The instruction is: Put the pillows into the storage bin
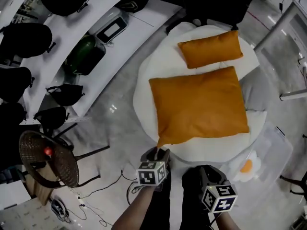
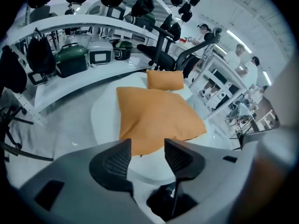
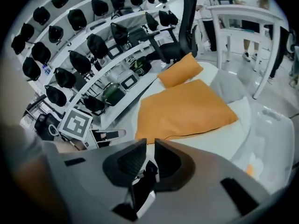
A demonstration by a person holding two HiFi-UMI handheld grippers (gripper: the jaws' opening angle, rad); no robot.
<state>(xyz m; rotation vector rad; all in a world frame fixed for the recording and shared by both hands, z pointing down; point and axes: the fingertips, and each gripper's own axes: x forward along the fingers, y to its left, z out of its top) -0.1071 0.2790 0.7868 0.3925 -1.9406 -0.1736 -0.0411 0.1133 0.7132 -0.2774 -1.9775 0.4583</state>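
A large orange pillow [image 1: 199, 104] lies on a round white cushion [image 1: 144, 90], with a small orange pillow [image 1: 211, 49] beyond it. My left gripper [image 1: 160, 152] hangs just at the large pillow's near left corner. In the left gripper view the jaws [image 2: 147, 148] stand open and empty, with the large pillow [image 2: 154, 118] and the small one [image 2: 164, 80] ahead. My right gripper [image 1: 207, 169] is near the cushion's front edge. Its jaws [image 3: 150, 146] are almost together with nothing between them, facing the large pillow [image 3: 184, 108]. A clear plastic bin [image 1: 276, 147] stands right of the cushion.
Curved white shelves [image 1: 62, 37] with black bags and a green case [image 1: 85, 54] run along the left. A round brown wicker stand [image 1: 48, 159] and cables [image 1: 96, 195] lie on the floor at lower left. Metal frame legs [image 1: 283, 23] stand at the right. People stand far back [image 2: 243, 64].
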